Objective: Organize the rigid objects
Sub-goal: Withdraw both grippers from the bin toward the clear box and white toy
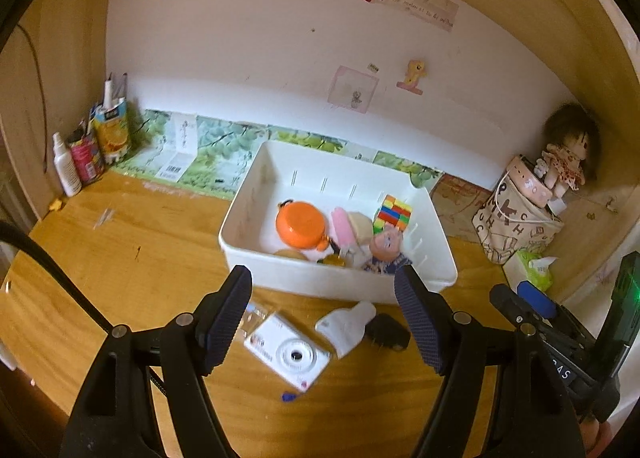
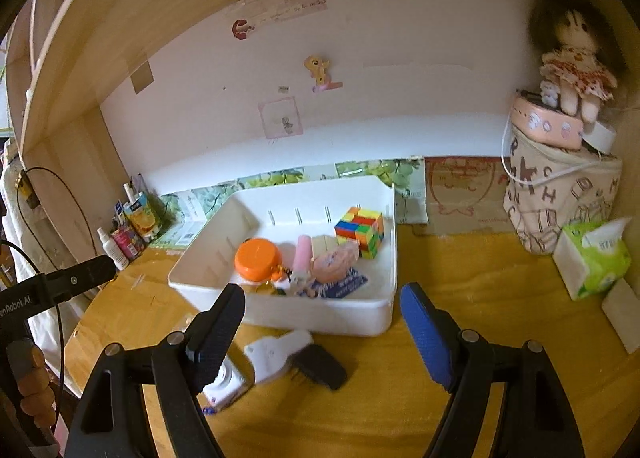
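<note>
Two hand-held grippers are hovering above a wooden desk (image 1: 120,242), both released and holding nothing — the left gripper (image 1: 322,310) with its jaws spread wide over a white camera (image 1: 290,354), the right gripper (image 2: 322,328) with its jaws standing apart over a white-and-black brush (image 2: 294,358). Both items are lying flat on the desk just in front of a white bin (image 1: 340,282), near its front wall but not touching it as far as the views show; the camera is sitting to the left of the brush, close beside it. Inside the bin, an orange pot (image 1: 302,223), a colourful puzzle cube (image 1: 392,213), a pink item and a small figure are crowding the right half, while the left half of its floor is lying bare. Open desk is stretching to the left of the bin toward a cluster of bottles and cartons (image 1: 92,145) in the back corner. On the right, a printed fabric bag (image 2: 560,197) with a doll (image 2: 576,69) on top and a tissue pack (image 2: 592,258) are standing against the side panel — well apart from the bin, with clear wood between. A shelf edge is overhanging the back wall above.
</note>
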Demonstrator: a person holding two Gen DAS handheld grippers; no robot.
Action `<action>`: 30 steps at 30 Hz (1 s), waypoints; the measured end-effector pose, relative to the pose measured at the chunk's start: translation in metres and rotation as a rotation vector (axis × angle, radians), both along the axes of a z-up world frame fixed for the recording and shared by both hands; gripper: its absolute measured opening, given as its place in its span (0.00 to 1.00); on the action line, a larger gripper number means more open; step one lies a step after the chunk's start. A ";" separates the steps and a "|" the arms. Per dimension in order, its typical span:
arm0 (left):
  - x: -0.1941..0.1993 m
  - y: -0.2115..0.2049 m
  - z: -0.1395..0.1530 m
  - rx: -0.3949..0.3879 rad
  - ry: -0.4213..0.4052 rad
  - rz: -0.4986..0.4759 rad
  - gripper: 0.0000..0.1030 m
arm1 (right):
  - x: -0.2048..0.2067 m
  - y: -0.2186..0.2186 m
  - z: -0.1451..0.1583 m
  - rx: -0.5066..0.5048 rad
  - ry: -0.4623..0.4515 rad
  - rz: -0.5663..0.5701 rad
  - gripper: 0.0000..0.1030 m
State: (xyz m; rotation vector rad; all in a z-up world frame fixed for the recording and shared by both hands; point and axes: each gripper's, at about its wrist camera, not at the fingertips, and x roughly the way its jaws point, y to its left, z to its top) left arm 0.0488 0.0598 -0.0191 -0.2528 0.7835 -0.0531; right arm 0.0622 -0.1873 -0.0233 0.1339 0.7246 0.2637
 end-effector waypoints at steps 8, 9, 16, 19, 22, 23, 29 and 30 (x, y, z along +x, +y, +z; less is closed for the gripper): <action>-0.032 0.003 -0.009 0.015 0.061 0.031 0.75 | -0.031 0.000 -0.013 0.026 0.051 0.000 0.79; -0.035 0.004 -0.010 0.020 0.070 0.035 0.75 | -0.033 0.000 -0.016 0.032 0.063 0.000 0.79; -0.047 0.012 -0.019 0.053 0.116 0.054 0.75 | -0.044 0.005 -0.033 0.074 0.148 0.005 0.79; -0.047 0.015 -0.025 0.061 0.152 0.037 0.75 | -0.044 0.010 -0.041 0.087 0.194 0.010 0.79; -0.046 0.019 -0.033 0.072 0.186 0.018 0.75 | -0.041 0.015 -0.051 0.100 0.243 0.008 0.79; -0.045 0.021 -0.037 0.072 0.207 0.007 0.75 | -0.039 0.017 -0.055 0.107 0.264 0.003 0.79; -0.029 0.031 -0.058 0.072 0.316 -0.043 0.75 | -0.032 0.026 -0.073 0.152 0.350 -0.045 0.79; -0.026 0.033 -0.061 0.081 0.331 -0.051 0.75 | -0.030 0.028 -0.075 0.157 0.361 -0.053 0.79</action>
